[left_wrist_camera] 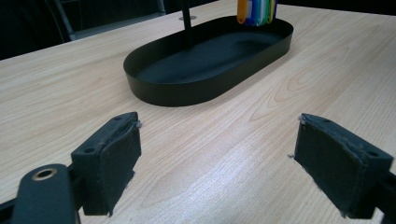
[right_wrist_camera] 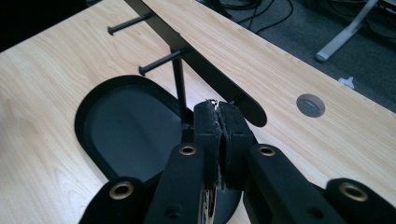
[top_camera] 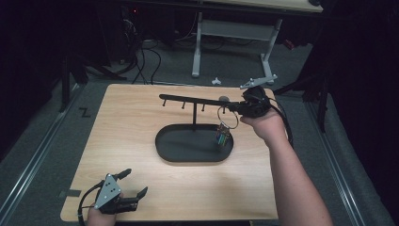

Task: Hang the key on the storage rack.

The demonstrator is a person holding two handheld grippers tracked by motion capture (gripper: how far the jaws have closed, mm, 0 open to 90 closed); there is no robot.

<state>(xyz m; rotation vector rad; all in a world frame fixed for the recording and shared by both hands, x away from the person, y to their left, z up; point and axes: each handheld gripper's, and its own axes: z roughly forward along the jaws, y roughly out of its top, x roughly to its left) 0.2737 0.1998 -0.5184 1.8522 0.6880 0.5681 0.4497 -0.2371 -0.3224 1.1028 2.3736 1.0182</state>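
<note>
Hanging from a ring point(top_camera: 227, 114) at the right end of the stand's crossbar point(top_camera: 193, 100), the coloured key tags point(top_camera: 223, 136) dangle over the right end of the black oval tray point(top_camera: 175, 149). The right gripper point(top_camera: 238, 108) is clamped on that ring, jaws pressed together. The left gripper point(top_camera: 133, 182) rests spread wide near the table's front-left edge point(top_camera: 70, 207), well apart from the tray, bare wood between.

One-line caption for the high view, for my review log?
Right gripper holds a key ring at the rack end; left gripper rests open.
</note>
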